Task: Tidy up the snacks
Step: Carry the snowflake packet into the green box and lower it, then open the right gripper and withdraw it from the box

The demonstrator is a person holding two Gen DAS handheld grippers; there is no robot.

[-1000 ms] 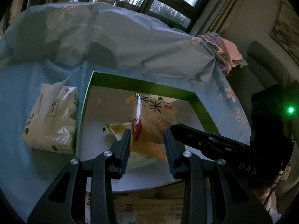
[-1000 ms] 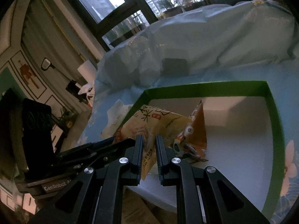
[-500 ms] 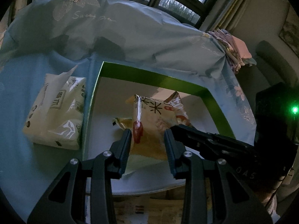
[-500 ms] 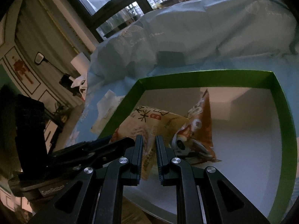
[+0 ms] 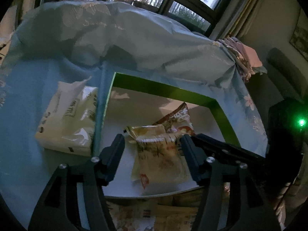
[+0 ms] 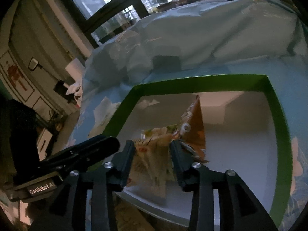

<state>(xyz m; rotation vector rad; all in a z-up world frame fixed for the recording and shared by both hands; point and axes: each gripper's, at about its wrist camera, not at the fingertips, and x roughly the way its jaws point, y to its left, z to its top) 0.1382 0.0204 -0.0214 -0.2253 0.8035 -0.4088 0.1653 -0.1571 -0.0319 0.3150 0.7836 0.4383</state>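
Observation:
A yellow snack bag lies on the white floor of the green-rimmed box, near its front edge. My left gripper straddles it with jaws opening, and the pads stand clear of the bag. In the right wrist view the same bag is blurred between the fingers of my right gripper, whose jaws are also opening without pressing it. An orange snack bag leans upright just behind the yellow one, inside the box. Each gripper shows in the other's view, close beside it.
A white tissue pack lies left of the box on the blue flowered cloth. A bulky heap under the cloth rises behind the box. More snack packets lie below the box's front edge. Folded fabric sits at the far right.
Both grippers were shut on the upright yellow bag; now both sets of jaws have spread and the bag has dropped flat onto the box floor.

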